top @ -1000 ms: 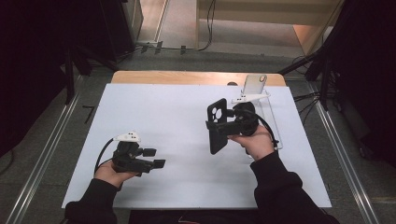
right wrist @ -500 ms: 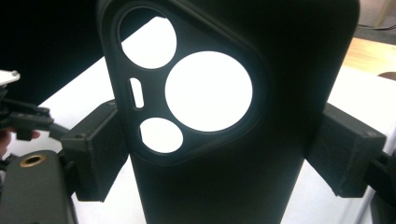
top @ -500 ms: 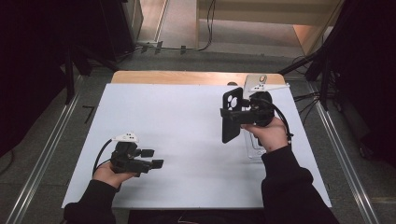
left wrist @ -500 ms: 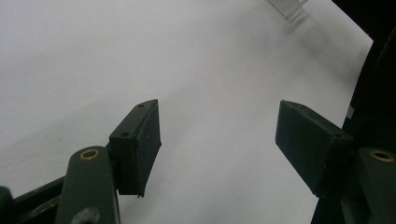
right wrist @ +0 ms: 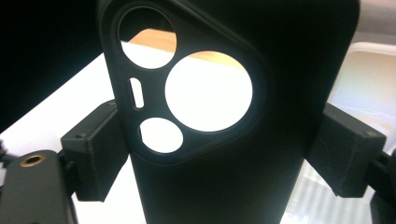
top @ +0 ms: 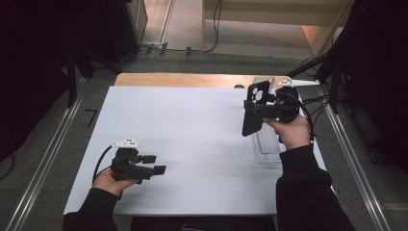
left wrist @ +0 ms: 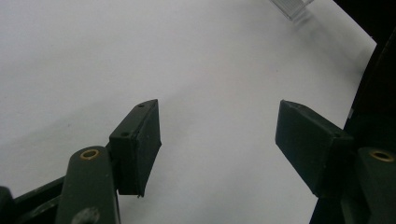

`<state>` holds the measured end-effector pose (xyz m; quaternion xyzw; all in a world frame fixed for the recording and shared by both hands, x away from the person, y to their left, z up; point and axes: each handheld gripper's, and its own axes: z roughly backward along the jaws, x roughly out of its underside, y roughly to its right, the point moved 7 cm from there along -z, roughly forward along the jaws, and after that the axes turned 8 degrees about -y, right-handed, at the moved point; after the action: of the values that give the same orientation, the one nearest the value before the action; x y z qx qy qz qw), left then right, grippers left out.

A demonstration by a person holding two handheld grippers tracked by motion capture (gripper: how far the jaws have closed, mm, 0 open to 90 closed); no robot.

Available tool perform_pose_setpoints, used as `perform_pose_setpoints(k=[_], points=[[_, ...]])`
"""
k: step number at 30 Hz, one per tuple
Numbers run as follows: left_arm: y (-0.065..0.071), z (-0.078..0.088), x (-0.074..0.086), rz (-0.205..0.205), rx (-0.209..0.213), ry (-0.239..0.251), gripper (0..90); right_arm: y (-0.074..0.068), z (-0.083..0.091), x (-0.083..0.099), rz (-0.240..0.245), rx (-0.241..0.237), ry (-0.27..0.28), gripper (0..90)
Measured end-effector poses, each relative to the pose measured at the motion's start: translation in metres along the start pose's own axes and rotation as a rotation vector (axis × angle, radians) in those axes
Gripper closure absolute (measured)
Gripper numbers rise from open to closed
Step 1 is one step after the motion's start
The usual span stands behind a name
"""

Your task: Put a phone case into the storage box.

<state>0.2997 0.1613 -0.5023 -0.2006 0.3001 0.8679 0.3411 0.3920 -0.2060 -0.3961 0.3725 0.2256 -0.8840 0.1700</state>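
A black phone case (top: 250, 123) with round camera cutouts hangs upright above the right side of the white table sheet (top: 192, 120). My right gripper (top: 261, 108) is shut on it, and in the right gripper view the two pads (right wrist: 100, 149) press the sides of the phone case (right wrist: 233, 177). Near the front left corner, my left gripper (top: 155, 163) rests low over the sheet. Its jaws stand open in the left gripper view (left wrist: 217, 140), with nothing but bare white sheet between them.
A clear plastic tray (top: 267, 147) lies flat on the sheet under the right hand, and its corner shows far off as the clear tray (left wrist: 292, 5). A strip of wooden tabletop (top: 183, 79) runs along the far edge. Dark stands and cables flank the table.
The right gripper has carried the phone case away from the person and to the right, a little higher, over the tray's far end. The left gripper has stayed where it was.
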Motion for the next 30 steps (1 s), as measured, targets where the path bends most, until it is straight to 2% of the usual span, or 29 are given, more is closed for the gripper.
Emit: perform_pose_setpoints(k=[8, 15, 20, 24, 30], points=[[0.000, 0.000, 0.000, 0.003, 0.003, 0.004, 31.2, 0.028, 0.013, -0.001, -0.049, 0.078, 0.031, 12.6], [-0.001, 0.001, 0.000, 0.010, 0.006, 0.012, 31.2, 0.046, 0.014, -0.008, -0.058, 0.146, 0.047, 12.6], [-0.001, 0.001, 0.000, 0.015, 0.005, 0.012, 31.2, 0.061, 0.007, -0.015, -0.095, 0.172, 0.063, 12.5], [0.000, 0.000, 0.000, 0.013, 0.007, 0.011, 31.2, 0.071, -0.007, -0.019, -0.095, 0.225, 0.059, 12.5], [0.000, -0.001, 0.001, 0.009, 0.011, 0.005, 31.2, 0.082, -0.019, -0.027, -0.102, 0.270, 0.052, 12.5]])
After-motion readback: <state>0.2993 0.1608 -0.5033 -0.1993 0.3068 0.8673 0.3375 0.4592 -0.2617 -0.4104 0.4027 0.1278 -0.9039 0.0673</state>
